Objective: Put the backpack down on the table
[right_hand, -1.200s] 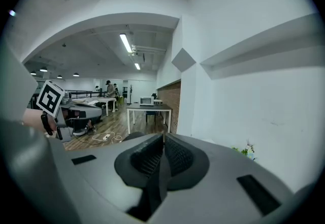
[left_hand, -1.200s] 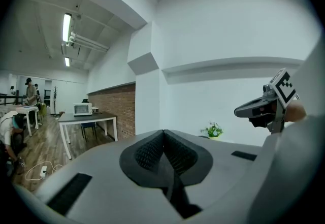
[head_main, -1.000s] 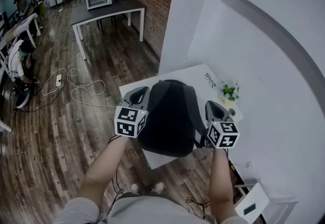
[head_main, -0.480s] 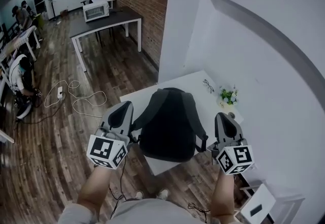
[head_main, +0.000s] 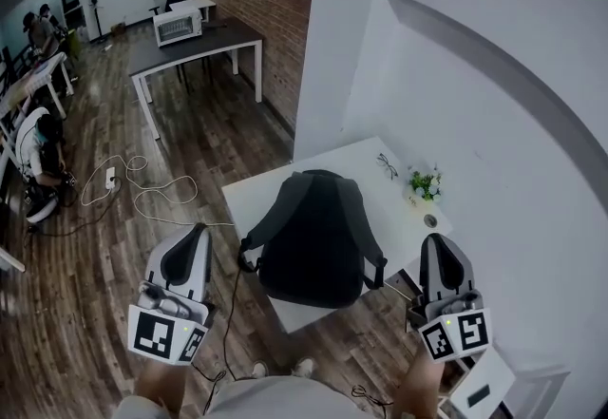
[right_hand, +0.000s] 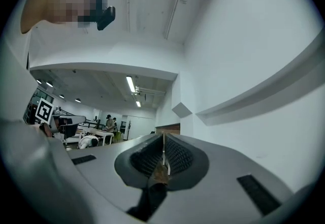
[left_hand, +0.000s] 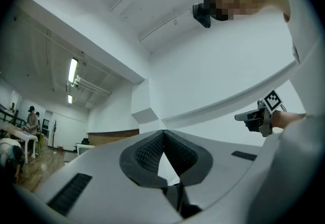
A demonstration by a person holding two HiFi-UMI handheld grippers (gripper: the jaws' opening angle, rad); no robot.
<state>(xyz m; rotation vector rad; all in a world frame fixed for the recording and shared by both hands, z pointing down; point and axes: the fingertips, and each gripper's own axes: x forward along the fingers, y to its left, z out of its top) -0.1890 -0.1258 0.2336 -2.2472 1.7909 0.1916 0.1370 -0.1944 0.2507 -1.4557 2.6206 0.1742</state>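
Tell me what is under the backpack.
The backpack lies flat on a white table. The part directly beneath it is covered, so anything there cannot be seen.

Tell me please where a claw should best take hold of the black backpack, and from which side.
Probably the left shoulder strap, approached from the table's left edge by the left claw. The backpack lies flat on the table and looks too broad for the jaws, while this strap bows out from its body as a thin loop.
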